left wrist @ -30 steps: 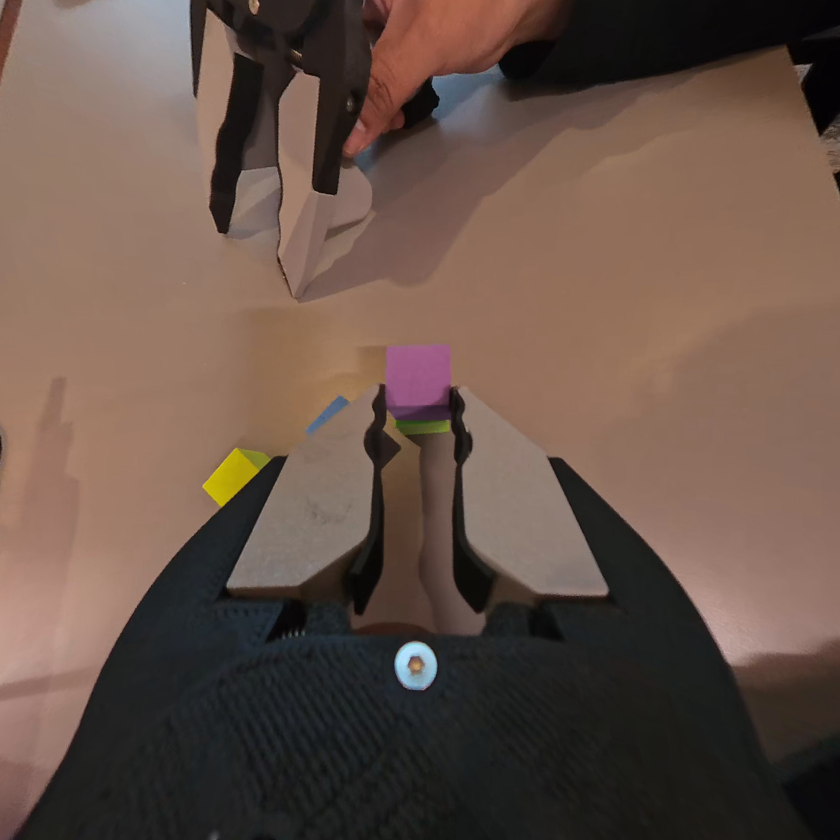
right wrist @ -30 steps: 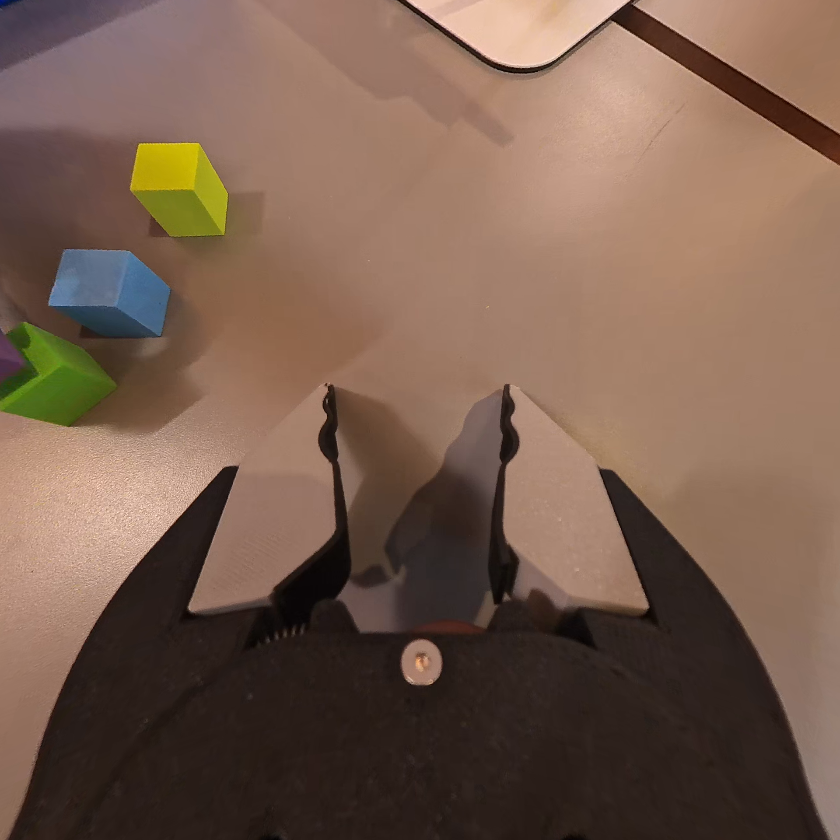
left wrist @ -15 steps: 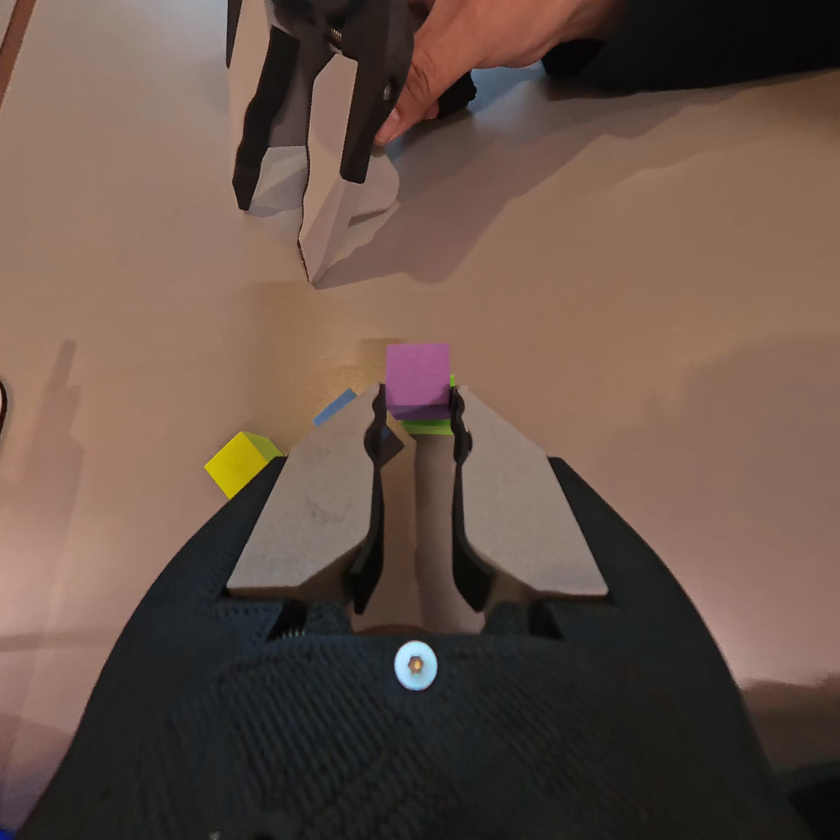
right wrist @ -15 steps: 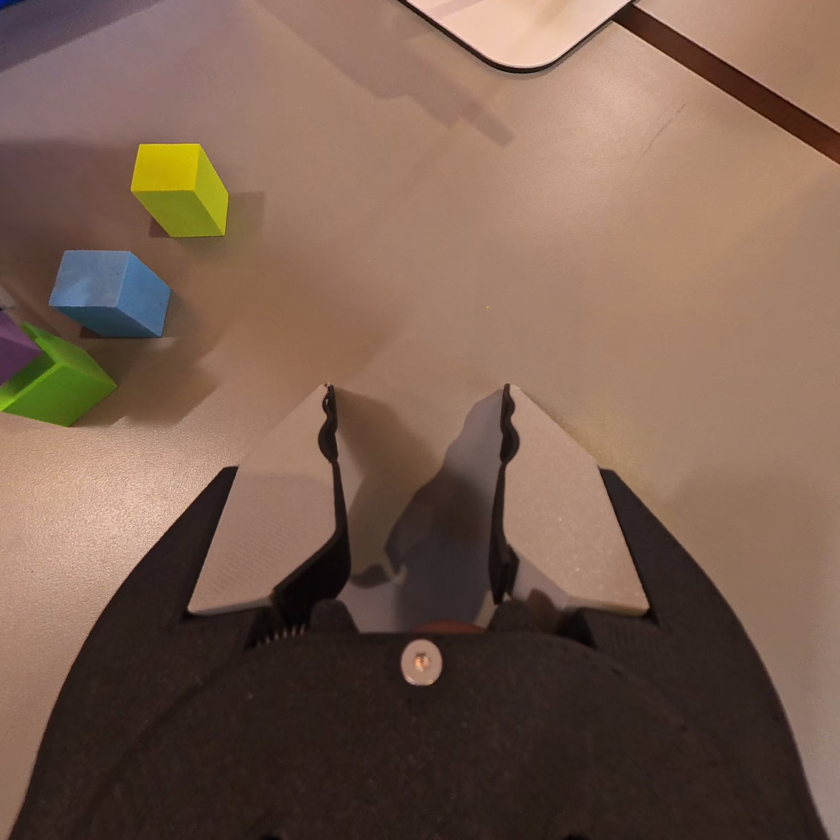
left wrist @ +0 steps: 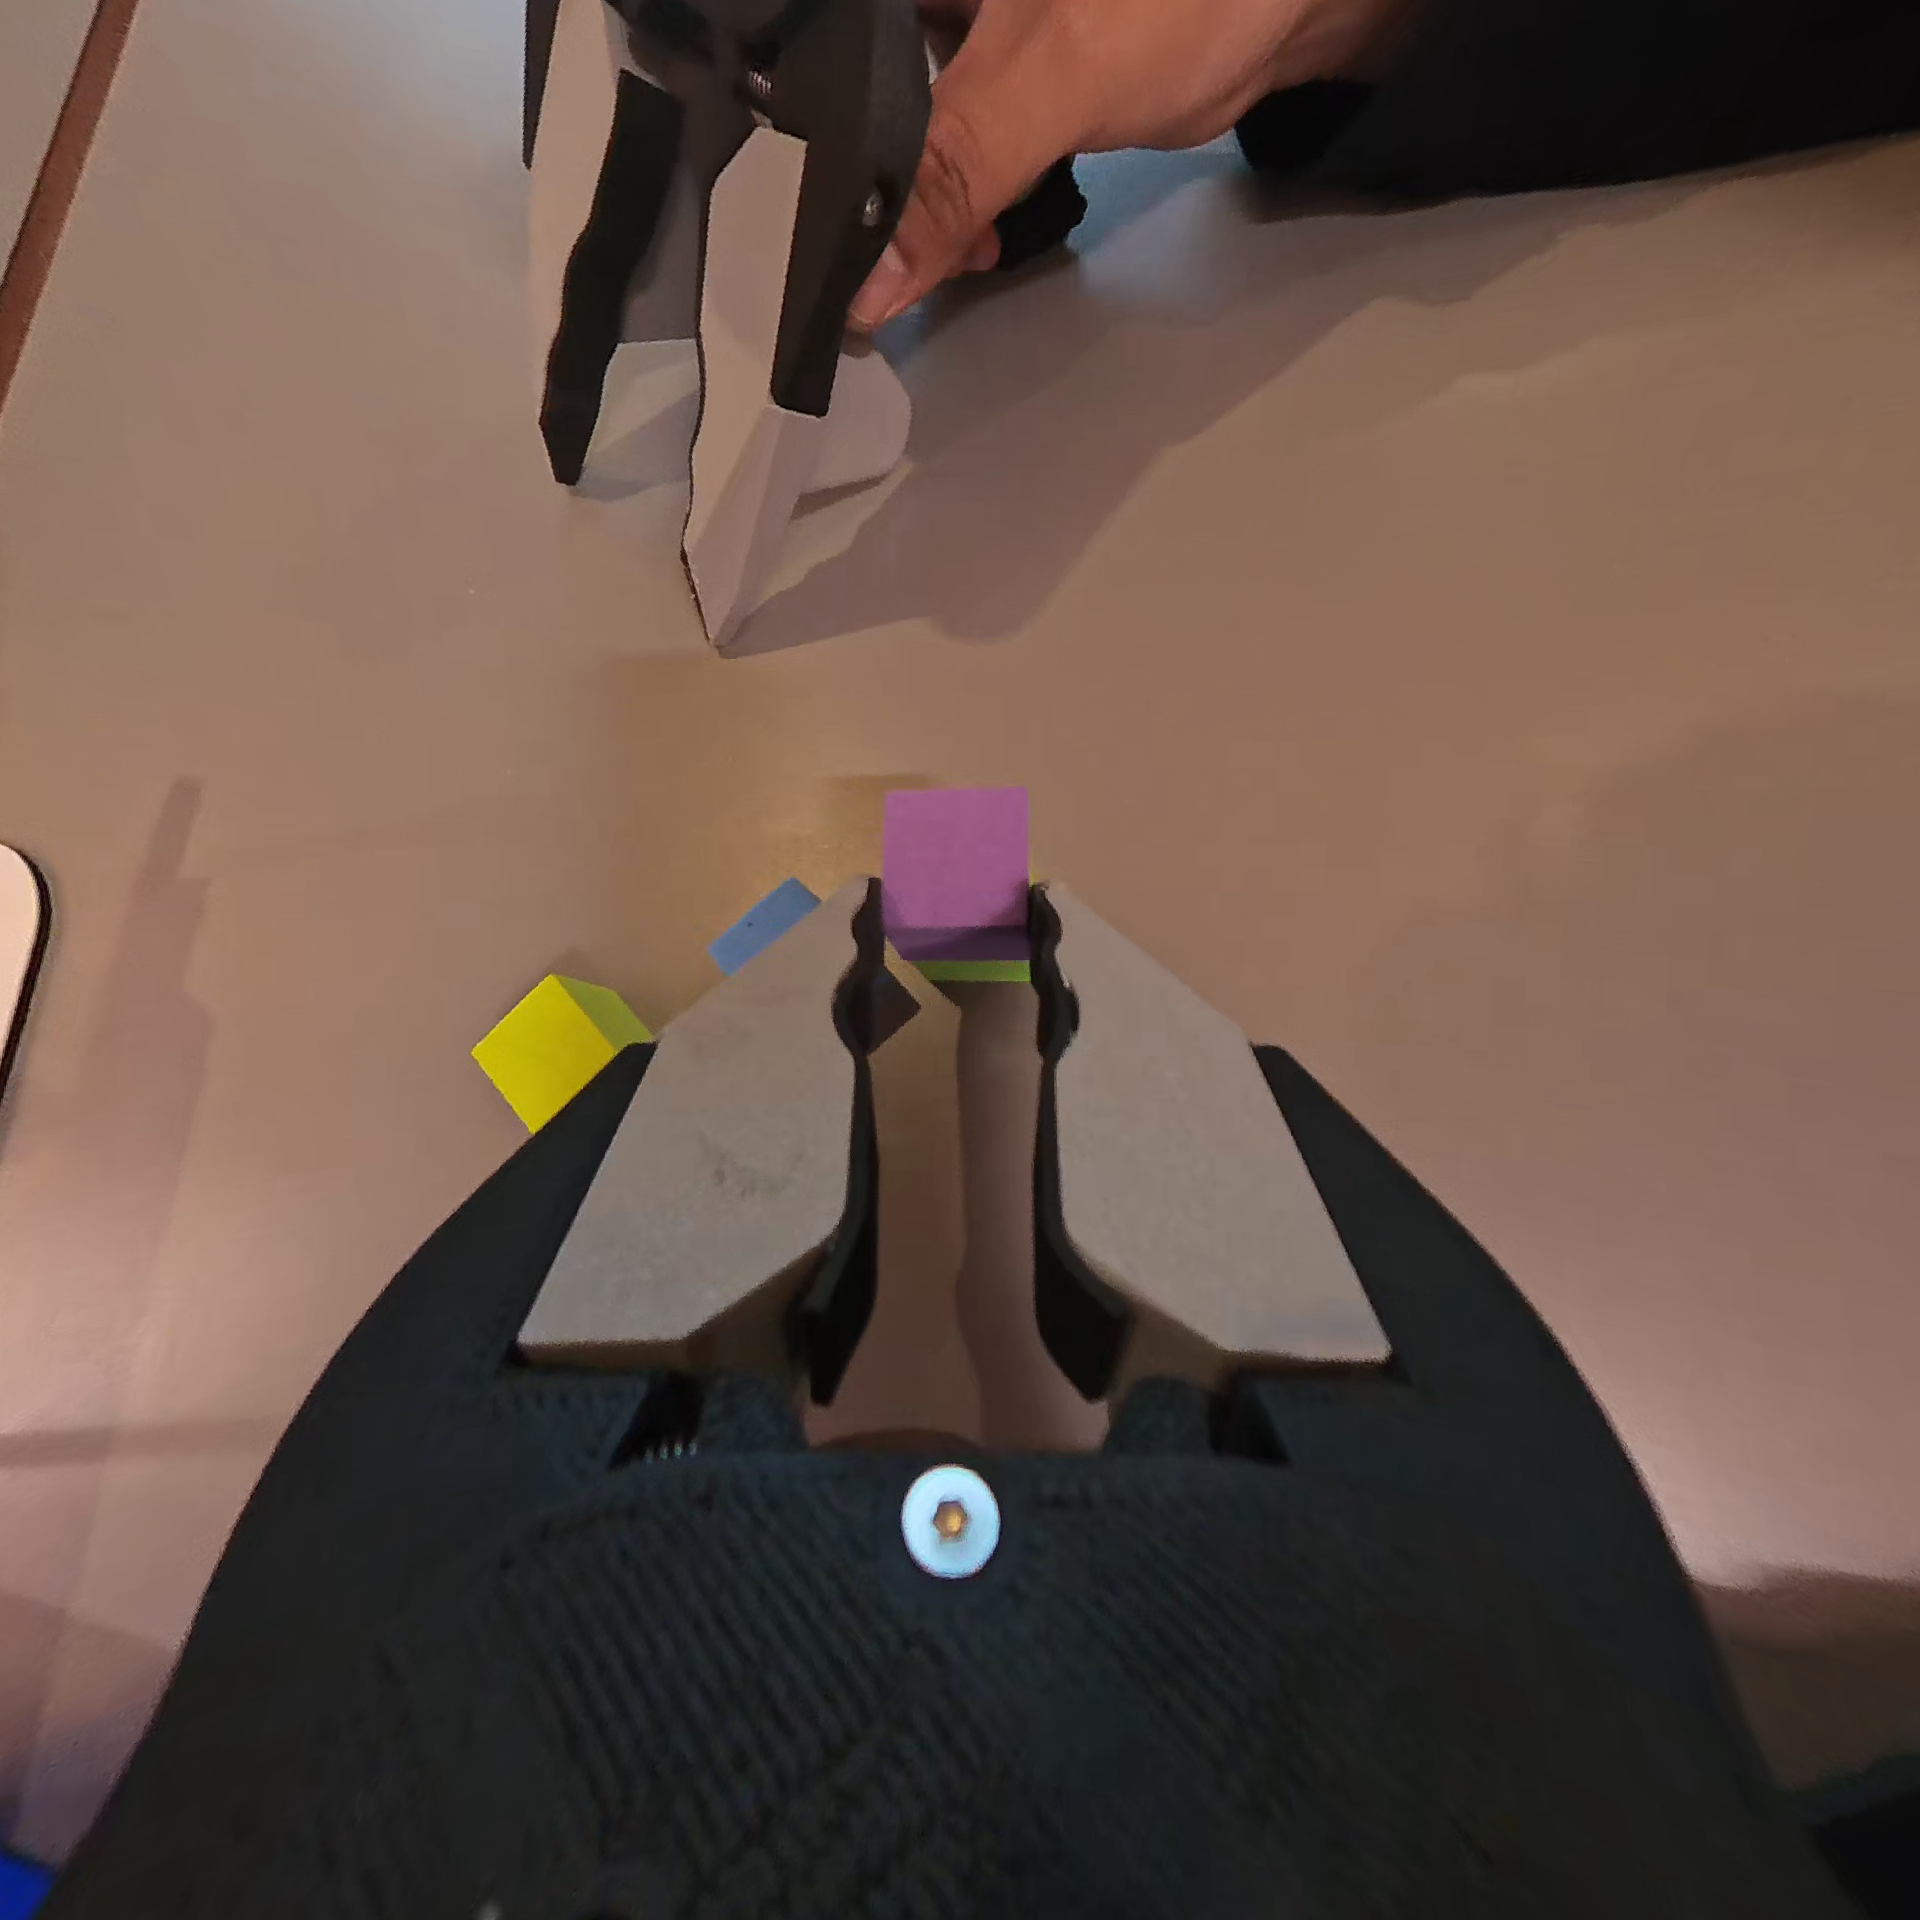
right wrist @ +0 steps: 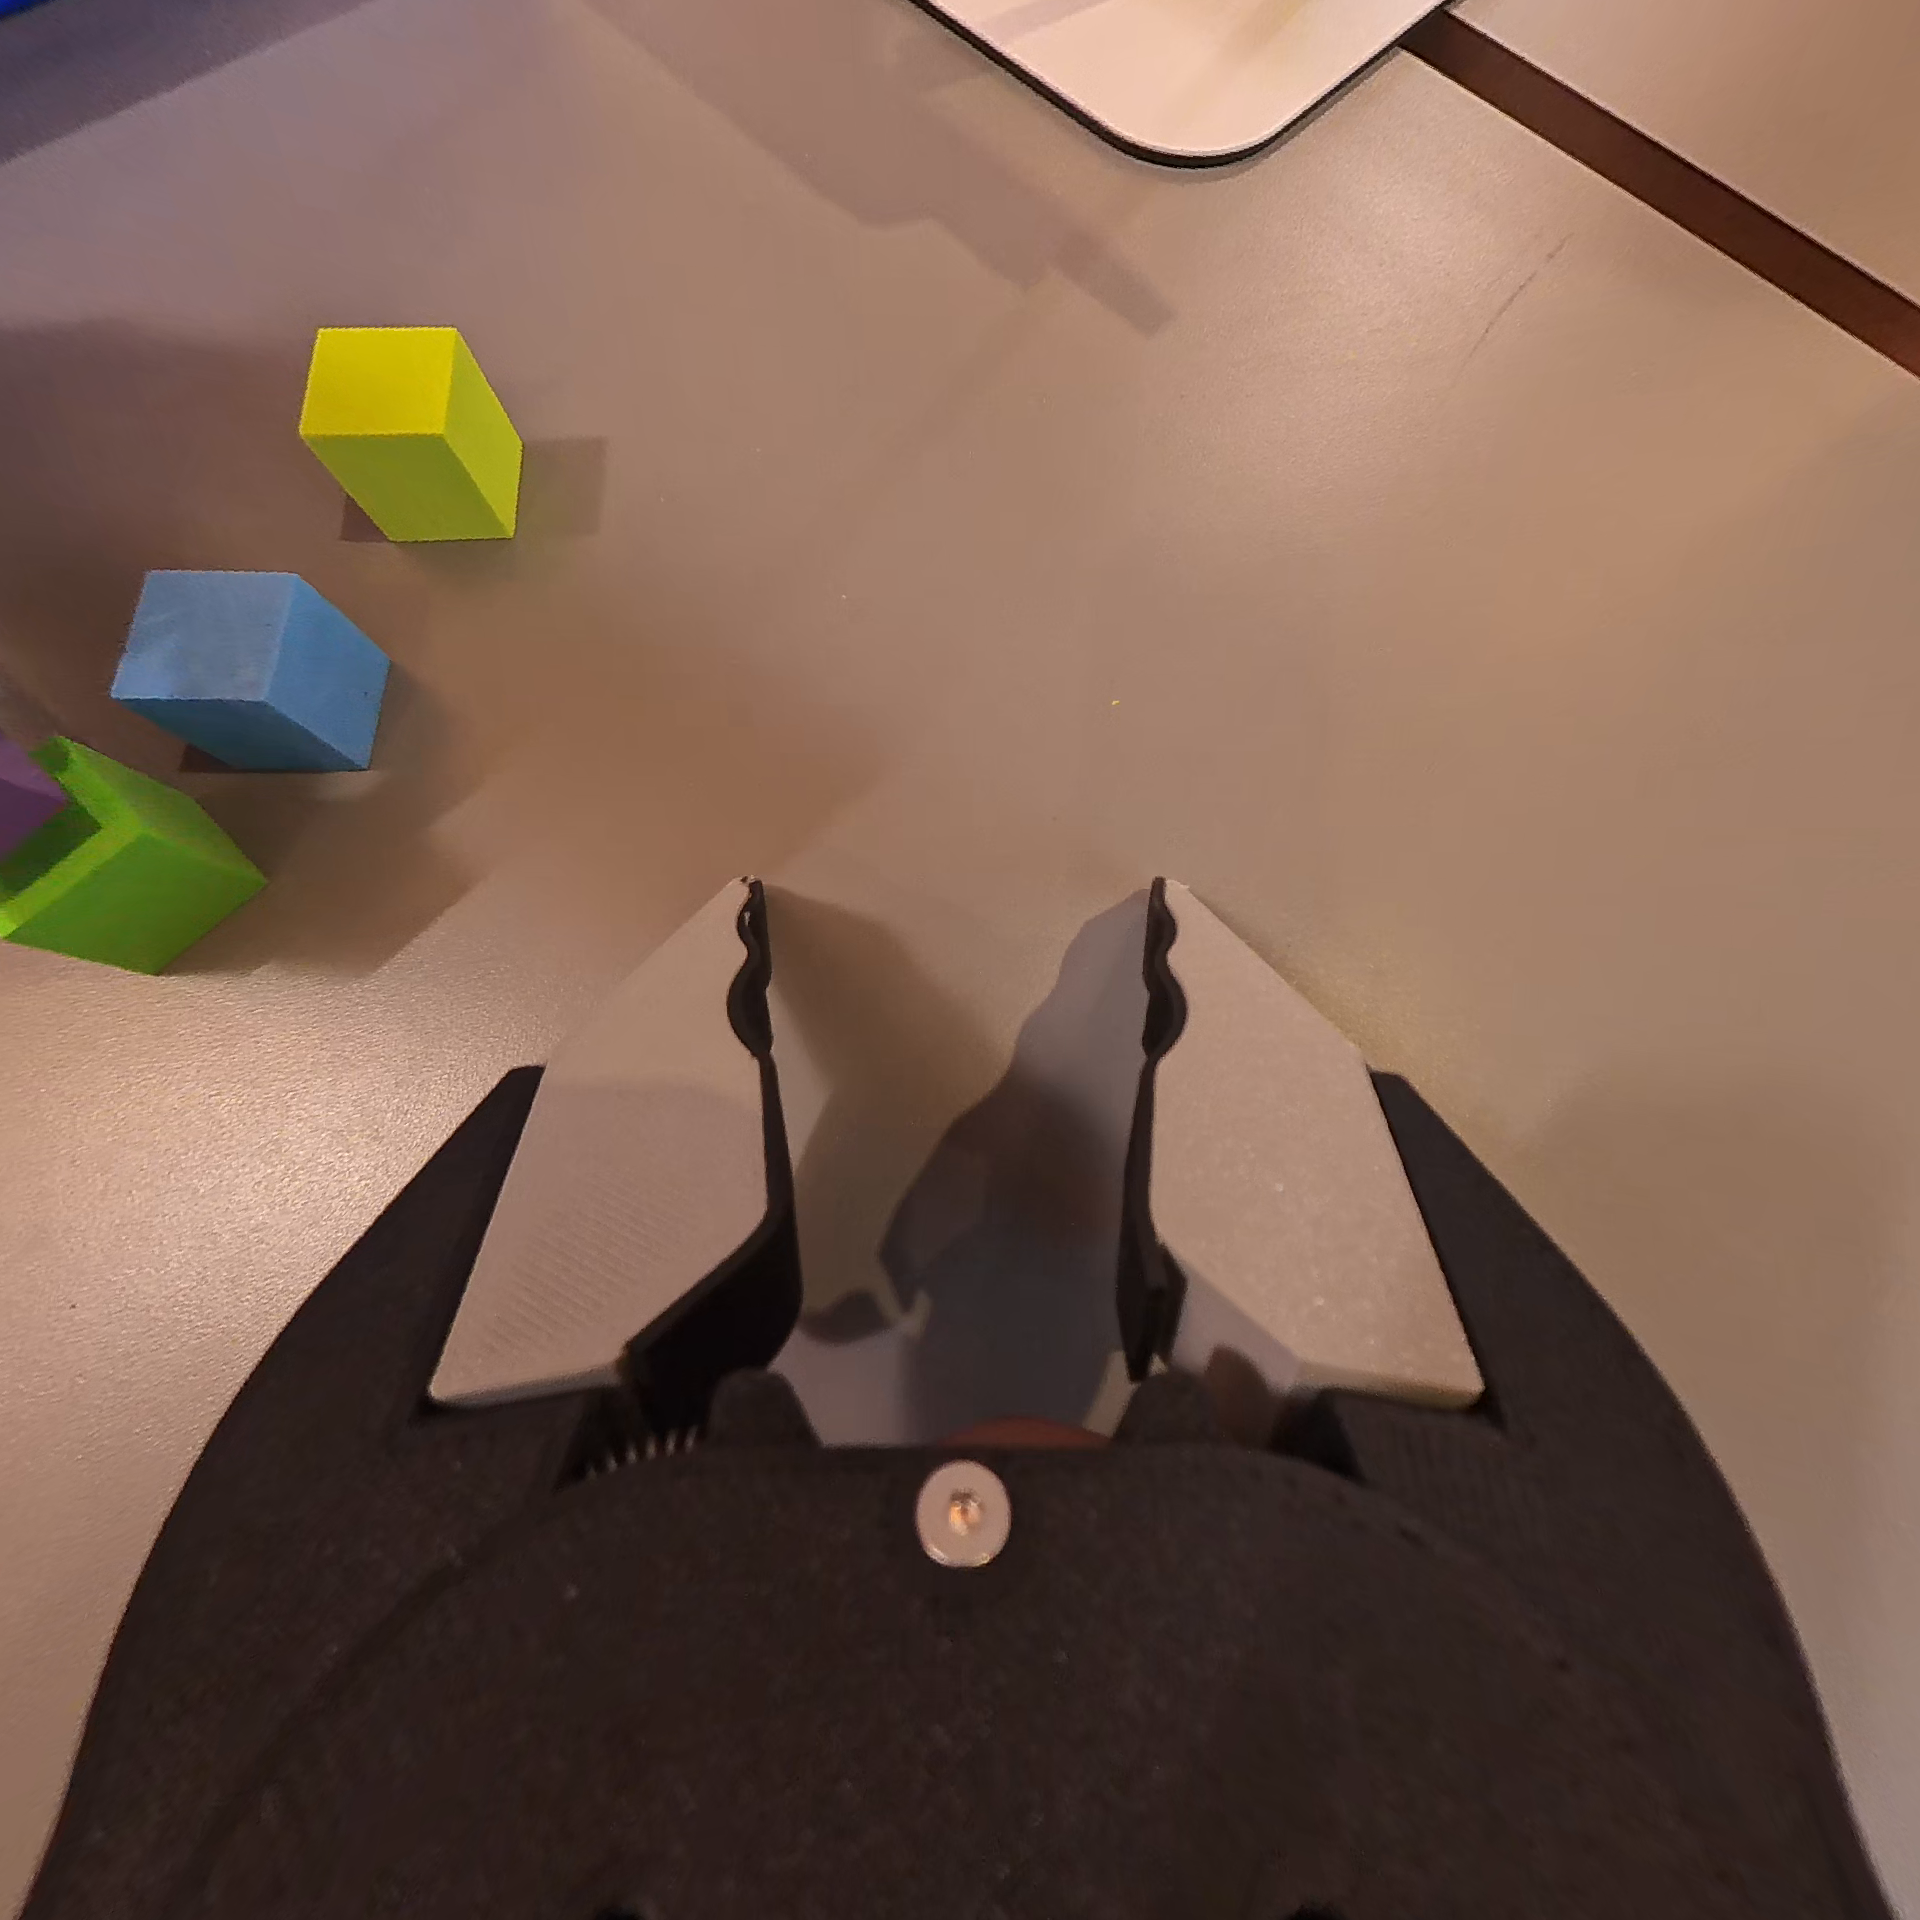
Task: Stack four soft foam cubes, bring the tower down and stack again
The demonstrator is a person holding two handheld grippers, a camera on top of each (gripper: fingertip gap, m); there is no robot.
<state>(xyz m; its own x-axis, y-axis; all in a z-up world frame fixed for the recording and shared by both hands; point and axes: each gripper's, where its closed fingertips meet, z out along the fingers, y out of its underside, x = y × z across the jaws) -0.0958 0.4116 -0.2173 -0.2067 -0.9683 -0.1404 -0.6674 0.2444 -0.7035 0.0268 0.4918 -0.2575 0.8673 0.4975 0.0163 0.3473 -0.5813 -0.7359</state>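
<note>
Left gripper (left wrist: 954, 925) fingers pinch purple cube (left wrist: 954, 857), seating it on green cube (right wrist: 135, 862); right gripper (right wrist: 954, 904) wide open, empty.

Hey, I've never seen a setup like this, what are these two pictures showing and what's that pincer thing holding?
A person holds one hand-held gripper in each hand, and each carries a camera looking along its fingers. In the left wrist view, the left hand-held gripper is shut on a purple cube, held just over a green cube. Farther off there, a hand holds the other tool. The right wrist view shows the right hand-held gripper open and empty above the table. A blue cube and a yellow cube sit loose.
</note>
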